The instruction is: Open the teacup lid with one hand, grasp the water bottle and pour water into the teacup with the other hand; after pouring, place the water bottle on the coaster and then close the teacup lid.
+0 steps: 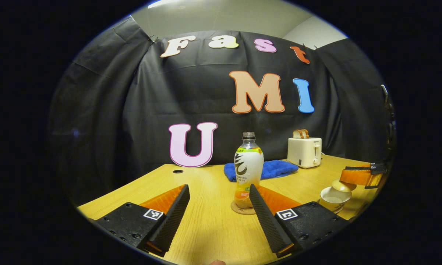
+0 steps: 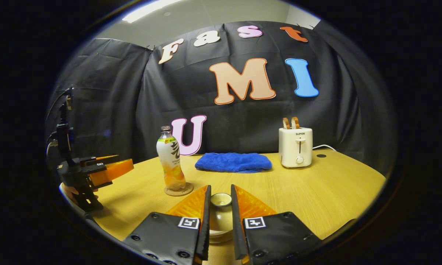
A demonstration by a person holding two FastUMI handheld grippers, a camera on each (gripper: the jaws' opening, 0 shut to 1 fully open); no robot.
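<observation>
- Left gripper (image 1: 219,208): jaws spread wide, nothing between them, held above the table (image 1: 213,235); also seen from the right gripper view at far left (image 2: 95,173)
- Right gripper (image 2: 220,217): fingers drawn close on either side of the teacup lid (image 2: 221,217), its knob between the tips; firm contact cannot be told
- Teacup (image 1: 335,198): on the table right of the bottle, lid tilted at its rim in the left gripper view
- Water bottle (image 1: 247,169): upright on the round coaster (image 1: 243,210), uncapped, liquid low; label print too small to make out
- Blue towel (image 2: 233,162): folded, behind the bottle
- Toaster (image 2: 295,147): cream, two slices up; maker's name on front, not transcribed
</observation>
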